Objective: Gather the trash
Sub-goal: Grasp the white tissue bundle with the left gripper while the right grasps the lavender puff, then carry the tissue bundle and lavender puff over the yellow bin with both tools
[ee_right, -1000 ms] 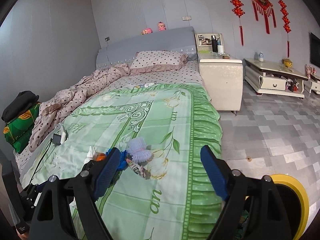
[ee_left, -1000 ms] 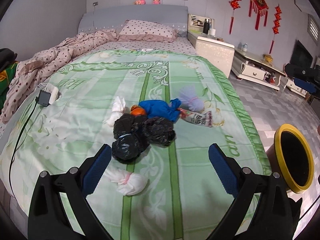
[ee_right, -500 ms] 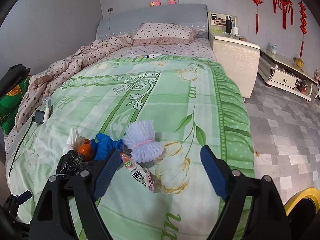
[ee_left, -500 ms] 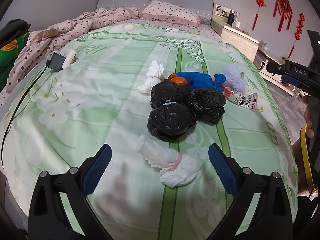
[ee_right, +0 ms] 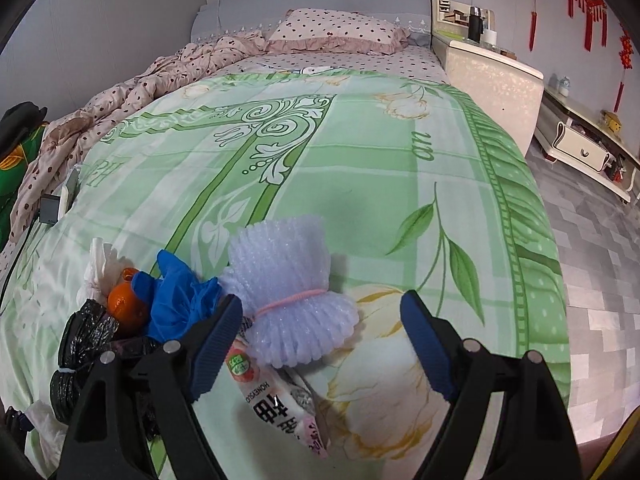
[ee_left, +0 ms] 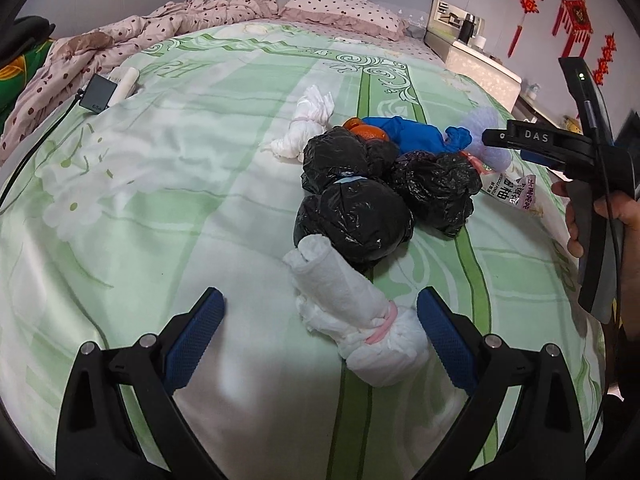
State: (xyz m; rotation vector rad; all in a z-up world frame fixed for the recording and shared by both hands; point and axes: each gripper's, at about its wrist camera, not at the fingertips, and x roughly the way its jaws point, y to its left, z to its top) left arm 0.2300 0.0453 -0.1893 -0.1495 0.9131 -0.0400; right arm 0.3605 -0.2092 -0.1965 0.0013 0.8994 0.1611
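I hold a tool in each hand over the bed (ee_right: 360, 168), which is covered by a green flowered spread, and the trash lies in one heap on that spread. I take the cluster of black bags (ee_left: 356, 220) as my landmark.

My left tool (ee_left: 320, 328) has its jaws standing wide apart and grips nothing. A rolled white paper bundle (ee_left: 352, 316) tied with a pink band lies on the spread between its blue pads, nearer the right pad, and I cannot tell whether it touches that pad. The far end of the bundle rests against the near side of the black bags.

Beyond the black bags sit an orange fruit (ee_left: 366, 130) and a blue crumpled glove (ee_left: 416, 138), touching them. To the far left of the bags lies a knotted white tissue wad (ee_left: 308, 128). To the right of the bags lies a printed snack wrapper (ee_right: 280, 404), and just past it a pale lilac foam net (ee_right: 288, 300) pinched by a pink band.

My right tool (ee_right: 320, 348) is also wide open and empty; the foam net and the wrapper lie between its pads, close to the left one, with clear space on the right. My right hand (ee_left: 608, 216) shows at the edge of the left view, to the right of the bags.

Far left of the bags, near the spotted quilt, lies a small dark charger (ee_left: 98, 94).
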